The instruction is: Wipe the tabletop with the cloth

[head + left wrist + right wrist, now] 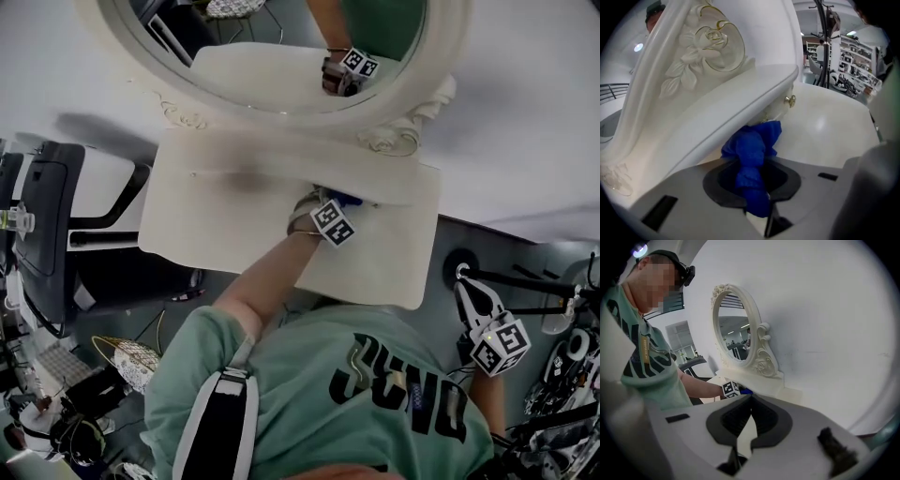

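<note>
Wiping seems under way: the left gripper (339, 208) is clamping the bunched blue cloth (751, 149) against the bench (211, 230) at its 12 o'clock edge, just under the mirror (412, 89) base. The right gripper (750, 401), jaws together on nothing, is hanging off at 4 o'clock. The next move is probably calling for sweeping strokes toward 6 o'clock, keeping the cloth pressed flat.

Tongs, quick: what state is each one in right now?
Left tongs: shut on the blue cloth.
Right tongs: shut, holding nothing.

one cloth (752, 154), one mirror (736, 329), one tabletop (234, 225), two grippers (343, 201) (467, 292)
</note>
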The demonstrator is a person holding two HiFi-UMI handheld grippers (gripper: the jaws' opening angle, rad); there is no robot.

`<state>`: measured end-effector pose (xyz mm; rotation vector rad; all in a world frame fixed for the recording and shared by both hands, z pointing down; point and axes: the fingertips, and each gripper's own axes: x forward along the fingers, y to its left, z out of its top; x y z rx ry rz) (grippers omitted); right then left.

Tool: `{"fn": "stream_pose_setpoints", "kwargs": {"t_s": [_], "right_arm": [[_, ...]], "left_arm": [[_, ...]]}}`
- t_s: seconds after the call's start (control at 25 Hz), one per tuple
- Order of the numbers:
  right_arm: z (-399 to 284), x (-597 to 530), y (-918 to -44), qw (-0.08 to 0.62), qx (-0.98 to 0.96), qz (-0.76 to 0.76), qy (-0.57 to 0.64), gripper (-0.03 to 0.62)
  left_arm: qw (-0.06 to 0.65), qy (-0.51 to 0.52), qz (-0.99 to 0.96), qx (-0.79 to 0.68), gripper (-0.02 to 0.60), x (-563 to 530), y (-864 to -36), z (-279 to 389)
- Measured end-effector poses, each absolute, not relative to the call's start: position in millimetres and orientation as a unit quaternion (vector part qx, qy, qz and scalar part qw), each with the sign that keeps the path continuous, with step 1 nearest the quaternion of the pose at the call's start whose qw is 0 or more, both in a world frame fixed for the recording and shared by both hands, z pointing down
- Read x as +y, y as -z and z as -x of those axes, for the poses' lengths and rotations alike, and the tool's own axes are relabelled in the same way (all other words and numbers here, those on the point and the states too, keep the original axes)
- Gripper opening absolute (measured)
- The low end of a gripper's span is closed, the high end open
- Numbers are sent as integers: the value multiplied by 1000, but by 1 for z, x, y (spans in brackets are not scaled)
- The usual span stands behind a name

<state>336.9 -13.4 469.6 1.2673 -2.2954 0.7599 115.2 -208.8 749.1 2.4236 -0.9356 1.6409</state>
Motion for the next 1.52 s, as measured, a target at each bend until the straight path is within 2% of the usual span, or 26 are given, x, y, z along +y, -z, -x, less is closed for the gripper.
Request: {"fn": "stream_pose_setpoints", "kwargs": {"t_s": [0.2, 0.52, 0.72, 0.8, 0.92, 1.12, 1.32, 1.52], "right_arm": [[-333, 11, -463, 205, -836, -436, -262, 12], [-366, 134, -453, 183, -861, -414, -233, 12], [-408, 225, -455, 172, -860, -424, -225, 12], [-429, 242, -450, 162, -856, -436, -228, 12], [-447, 247, -440, 151, -852, -448, -226, 12], [-436, 222, -443, 159, -849, -450, -226, 12], [-432, 153, -449, 186, -823, -476, -249, 12], [-423, 80, -454, 198, -806, -492, -262, 12]], "left_arm": [[8, -555, -780, -289, 87, -158, -748, -110], [3, -575, -763, -295, 84, 33, -741, -80], [97, -635, -725, -249, 95, 192, -784, -50], [109, -634, -721, -257, 95, 215, -781, -50], [85, -593, -742, -301, 97, 170, -744, -73], [34, -529, -773, -347, 97, 31, -697, -114], [1, -529, -783, -327, 97, -105, -707, -143], [-17, -550, -792, -266, 97, -167, -741, -165]]}}
